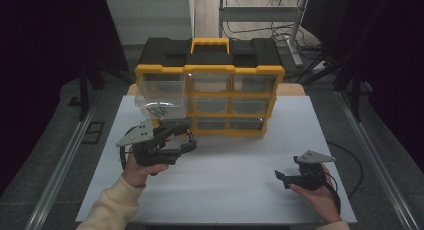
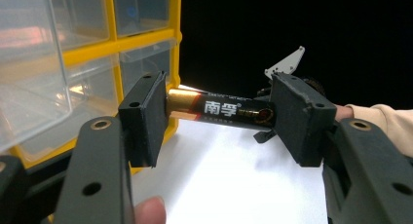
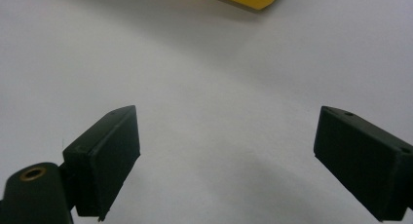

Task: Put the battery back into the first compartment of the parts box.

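My left gripper (image 2: 220, 118) is shut on a black and gold AA battery (image 2: 221, 109), gripped end to end and lying level between the two pads. In the high view this gripper (image 1: 181, 140) hovers just in front of the lower left of a yellow and black drawer organizer (image 1: 210, 69). The organizer's top left clear drawer (image 1: 157, 97) is pulled out above the gripper, with some small metal pieces in it. My right gripper (image 1: 286, 178) rests low at the table's right front. Its jaws (image 3: 229, 160) stand wide apart over bare white surface, nothing between them.
The white table top (image 1: 235, 160) stretches between the two hands. The organizer's other clear drawers (image 1: 232, 106) are pushed in. The organizer's yellow frame (image 2: 141, 39) stands close on the left of the left gripper view, and the right gripper's grey plate (image 2: 286, 63) shows behind the battery.
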### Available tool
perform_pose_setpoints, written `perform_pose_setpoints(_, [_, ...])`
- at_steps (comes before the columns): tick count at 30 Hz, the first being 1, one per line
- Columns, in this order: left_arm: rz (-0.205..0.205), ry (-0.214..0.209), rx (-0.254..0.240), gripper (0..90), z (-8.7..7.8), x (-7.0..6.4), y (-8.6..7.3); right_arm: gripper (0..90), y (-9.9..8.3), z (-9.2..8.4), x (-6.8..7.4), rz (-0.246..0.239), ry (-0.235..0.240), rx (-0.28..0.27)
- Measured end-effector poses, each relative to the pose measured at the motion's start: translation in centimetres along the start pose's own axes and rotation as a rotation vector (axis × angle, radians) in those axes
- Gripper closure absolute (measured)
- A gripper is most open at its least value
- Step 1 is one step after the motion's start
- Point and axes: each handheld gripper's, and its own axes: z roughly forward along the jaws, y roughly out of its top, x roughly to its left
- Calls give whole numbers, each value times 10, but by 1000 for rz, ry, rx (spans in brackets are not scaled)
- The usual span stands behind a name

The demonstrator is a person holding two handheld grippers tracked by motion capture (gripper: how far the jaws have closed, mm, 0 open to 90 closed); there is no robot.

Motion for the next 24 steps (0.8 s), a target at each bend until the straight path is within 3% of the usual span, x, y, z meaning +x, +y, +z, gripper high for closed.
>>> perform_pose_setpoints(24, [-6, 28, -27, 413, -7, 0, 30, 100, 0, 0, 0, 2, 0, 1])
